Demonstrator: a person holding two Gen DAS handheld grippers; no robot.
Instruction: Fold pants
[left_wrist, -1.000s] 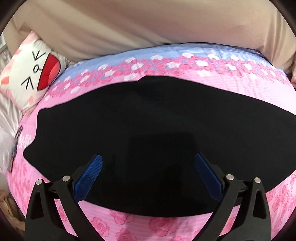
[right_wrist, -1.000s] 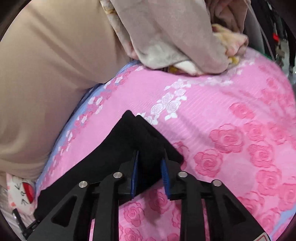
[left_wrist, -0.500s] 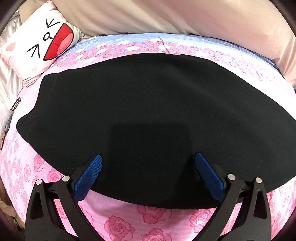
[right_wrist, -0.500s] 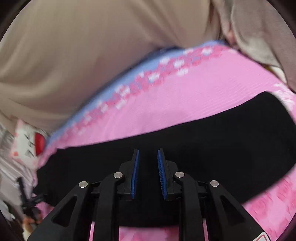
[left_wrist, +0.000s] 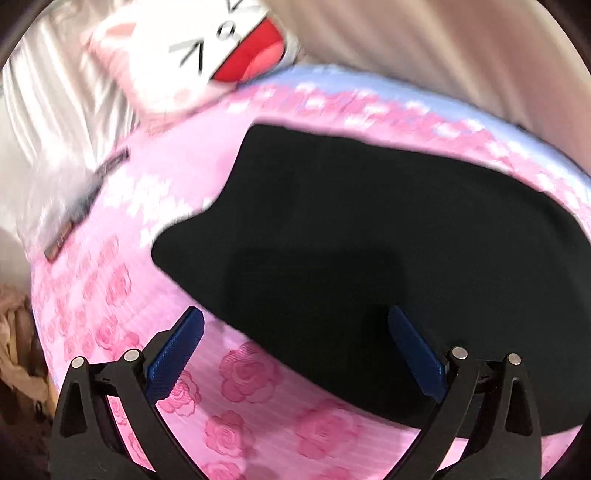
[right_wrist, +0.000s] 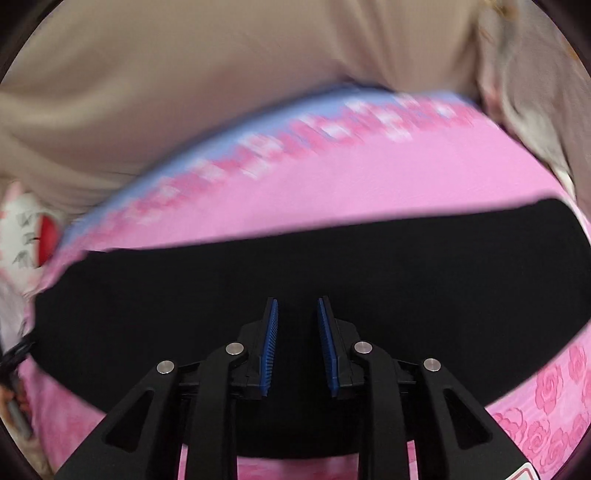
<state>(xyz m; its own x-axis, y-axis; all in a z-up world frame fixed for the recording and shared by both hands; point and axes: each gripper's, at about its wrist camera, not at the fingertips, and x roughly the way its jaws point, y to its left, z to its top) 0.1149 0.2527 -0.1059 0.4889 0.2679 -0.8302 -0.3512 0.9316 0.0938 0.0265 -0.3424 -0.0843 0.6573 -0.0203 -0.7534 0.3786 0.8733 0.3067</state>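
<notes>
1. Plainly, the black pants (left_wrist: 369, 258) lie flat on a pink rose-print bedsheet (left_wrist: 122, 288), filling the middle and right of the left wrist view.
2. One narrower end of the pants points toward the left of that frame, ending in a rounded corner at centre left.
3. The left gripper (left_wrist: 295, 347) hangs over the lower edge of the pants with its jaws spread wide; its 2 blue pads (left_wrist: 173, 354) hold nothing between them.
4. A white cartoon-face pillow (left_wrist: 207, 55) sits at the upper left of that view, touching the sheet's far edge, with silvery fabric (left_wrist: 55, 110) beside it at the left.
5. Across the right wrist view, the pants (right_wrist: 406, 266) stretch as a wide dark band through the middle of the frame.
6. The right gripper (right_wrist: 297, 343) sits over the pants at lower centre; its jaws stand narrowly apart and are opening, and no fold of cloth is visibly pinched between them.
7. A beige cover (right_wrist: 221, 74) fills the top of that frame behind the sheet's blue border (right_wrist: 258, 122).
8. Both views are blurred.
</notes>
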